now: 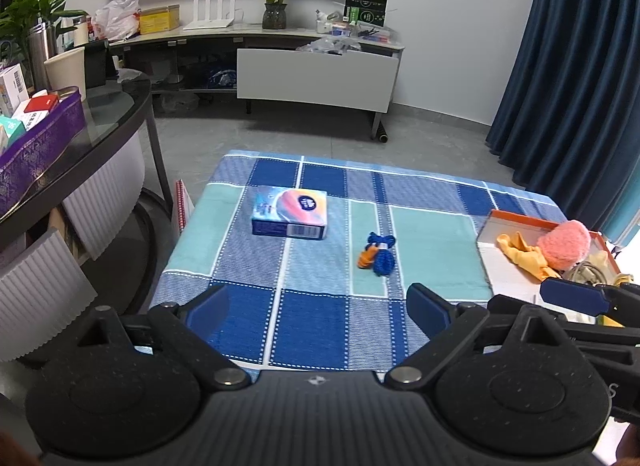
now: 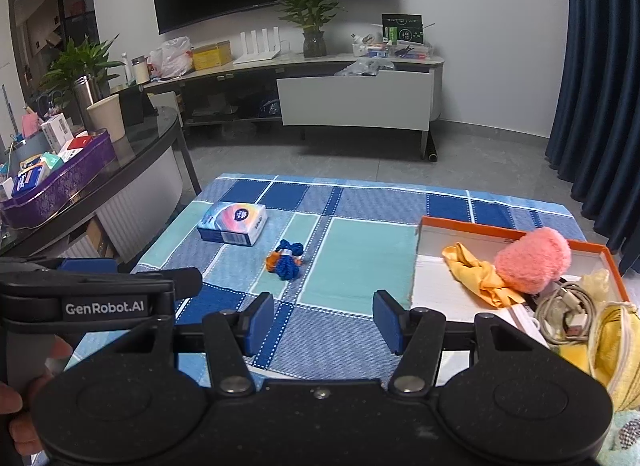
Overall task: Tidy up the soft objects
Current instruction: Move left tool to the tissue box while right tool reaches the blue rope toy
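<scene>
Living-room worktop (image 2: 360, 250) under a blue checked cloth: the blue-and-orange yarn bundle (image 2: 285, 259), light, limp, best pinched mid-knot, lies centrally beside the tissue pack (image 2: 233, 222); both hand-held grippers, left (image 1: 318, 306) and right (image 2: 323, 324), hover released.

Tablecloth (image 1: 432, 242) blue-teal-white check; yarn bundle (image 1: 380, 254) blue, orange; plush (image 1: 564, 244) pink; tray (image 2: 480, 225) orange-rimmed; cloth (image 2: 476, 270) yellow.

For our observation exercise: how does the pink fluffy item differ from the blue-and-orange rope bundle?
The pink fluffy item is one colour and fuzzy; the rope bundle is two-coloured and knotted. The pink item lies in the orange-rimmed tray, while the bundle lies on the checked cloth. The pink item looks bigger. Neither is held.
</scene>
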